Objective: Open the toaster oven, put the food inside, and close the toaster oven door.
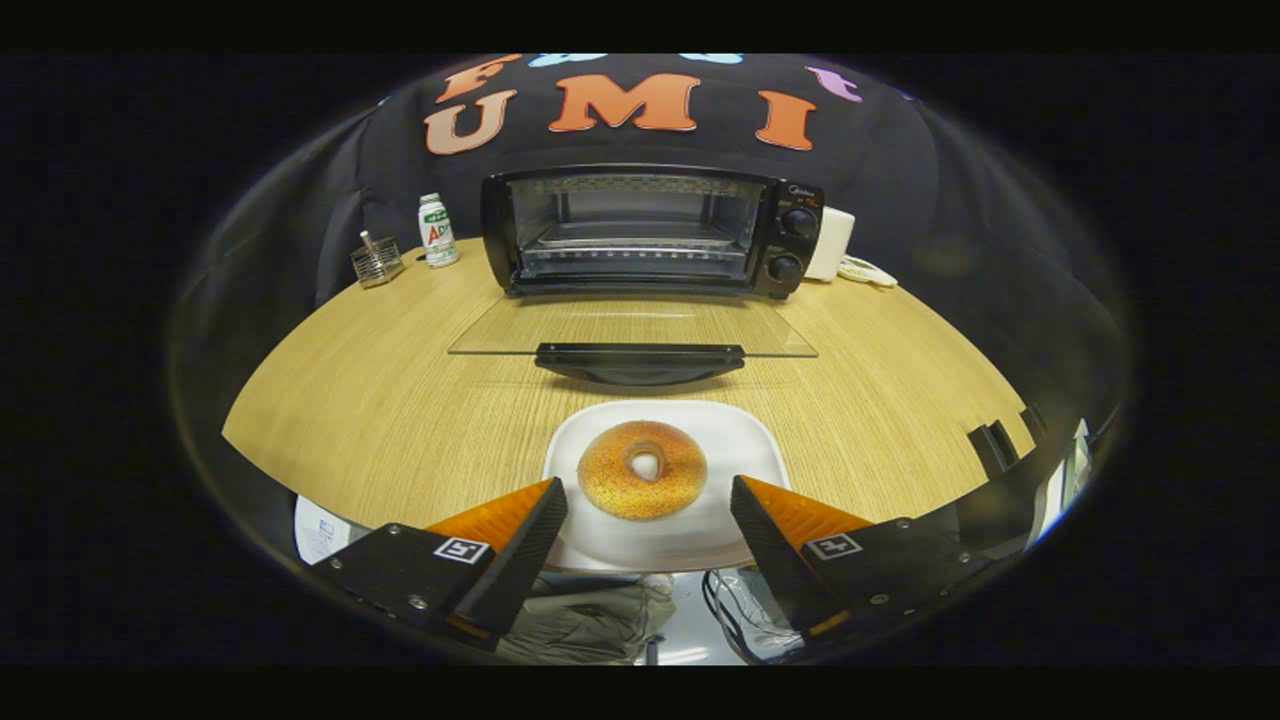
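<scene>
A black toaster oven [650,232] stands at the back of the wooden table [400,400]. Its glass door [630,328] lies folded down flat toward me, handle [640,360] at the near edge, and the inside rack shows. A golden sugared doughnut [642,469] rests on a white plate [735,440] near the table's front edge, just this side of the door handle. My gripper [648,492] is open. Its fingertips sit left and right of the doughnut's near half, apart from it and over the plate.
A small white bottle [437,231] and a wire holder [377,262] stand left of the oven. A white box [832,243] and a cord sit at its right. Below the table edge I see cloth and cables on the floor.
</scene>
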A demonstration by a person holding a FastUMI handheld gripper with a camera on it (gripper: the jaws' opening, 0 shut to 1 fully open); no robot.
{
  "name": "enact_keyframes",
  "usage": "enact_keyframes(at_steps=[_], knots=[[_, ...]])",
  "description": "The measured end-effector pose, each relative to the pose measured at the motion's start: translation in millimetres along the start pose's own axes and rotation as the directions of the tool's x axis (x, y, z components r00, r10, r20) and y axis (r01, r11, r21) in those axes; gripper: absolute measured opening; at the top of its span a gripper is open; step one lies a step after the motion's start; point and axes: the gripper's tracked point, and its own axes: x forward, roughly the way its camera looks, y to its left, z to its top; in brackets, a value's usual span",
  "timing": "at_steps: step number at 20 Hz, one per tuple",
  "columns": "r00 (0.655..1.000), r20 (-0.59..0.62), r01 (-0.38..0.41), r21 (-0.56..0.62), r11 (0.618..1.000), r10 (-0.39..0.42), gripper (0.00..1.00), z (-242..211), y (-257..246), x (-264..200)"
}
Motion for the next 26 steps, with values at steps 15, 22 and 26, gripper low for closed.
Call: enact_keyframes(at_steps=[15, 22, 26], knots=[[0.999, 0.03, -0.025, 0.04, 0.999, 0.024, 0.52, 28, -5, -3], [0.99, 0.14, -0.023, 0.001, 1.0, 0.023, 0.52, 104, -18, -11], [0.984, 0.176, -0.035, -0.026, 0.999, 0.039, 0.52, 142, -19, -3]])
